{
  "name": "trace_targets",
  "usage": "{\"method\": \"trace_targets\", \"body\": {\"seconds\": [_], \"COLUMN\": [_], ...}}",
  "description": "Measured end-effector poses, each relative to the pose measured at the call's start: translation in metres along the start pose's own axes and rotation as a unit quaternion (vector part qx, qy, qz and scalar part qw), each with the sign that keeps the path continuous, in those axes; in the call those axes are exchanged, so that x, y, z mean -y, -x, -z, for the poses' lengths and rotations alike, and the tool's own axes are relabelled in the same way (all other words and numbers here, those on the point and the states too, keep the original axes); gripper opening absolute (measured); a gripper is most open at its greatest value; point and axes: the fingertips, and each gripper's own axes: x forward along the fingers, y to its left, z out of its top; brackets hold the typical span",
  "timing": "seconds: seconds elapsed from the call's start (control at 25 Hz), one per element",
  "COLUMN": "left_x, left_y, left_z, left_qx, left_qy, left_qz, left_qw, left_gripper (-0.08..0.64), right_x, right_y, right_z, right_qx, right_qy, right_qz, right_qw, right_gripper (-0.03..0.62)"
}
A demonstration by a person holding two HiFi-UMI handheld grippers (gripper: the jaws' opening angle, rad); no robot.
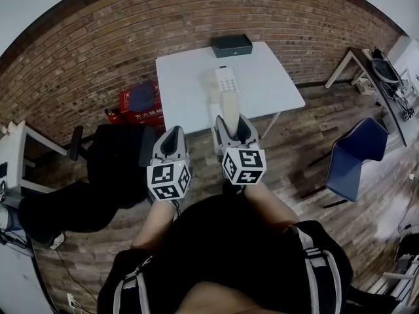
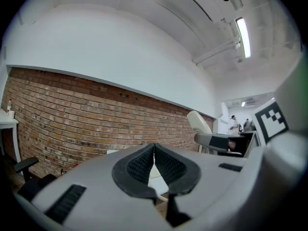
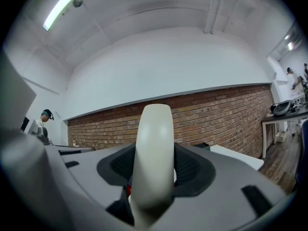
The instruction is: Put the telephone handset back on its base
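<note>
A cream telephone handset (image 1: 230,107) stands up between the jaws of my right gripper (image 1: 236,131), which is shut on it near the white table's front edge. In the right gripper view the handset (image 3: 154,158) fills the middle, squeezed between the dark pads. The white telephone base (image 1: 226,80) with its keypad lies on the white table (image 1: 275,84), just beyond the handset. My left gripper (image 1: 171,142) hangs left of the right one, off the table, with its jaws closed together and nothing between them (image 2: 154,165).
A black box (image 1: 231,45) sits at the table's far edge by the brick wall. A red crate (image 1: 139,106) and a black office chair (image 1: 114,162) are left of the table; a blue chair (image 1: 353,159) and a desk (image 1: 376,77) stand to the right.
</note>
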Motion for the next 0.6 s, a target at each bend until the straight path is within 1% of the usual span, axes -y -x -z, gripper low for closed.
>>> {"method": "trace_targets", "body": {"seconds": [0.16,0.32,0.6], "left_x": [-0.002,-0.005,-0.012], "left_y": [-0.031,-0.063,-0.128], "left_z": [0.000,-0.002,-0.014], "left_qx": [-0.002,-0.014,-0.029], "left_qy": [-0.003,-0.002,0.006], "left_qz": [0.000,-0.002,-0.019], "left_qw": [1.0000,0.9999,0.9994], "left_gripper": [0.005,0.005,0.005], "right_x": [0.017,0.031,0.059], "right_y": [-0.026,-0.060,-0.121], "right_z": [0.000,0.000,-0.011], "right_qx": [0.001,-0.010,-0.026], "right_qy": [-0.001,-0.007,-0.012], "right_qz": [-0.003,-0.011,-0.033], "right_qw": [1.000,1.000,0.999], "right_gripper": [0.204,0.204,0.204]}}
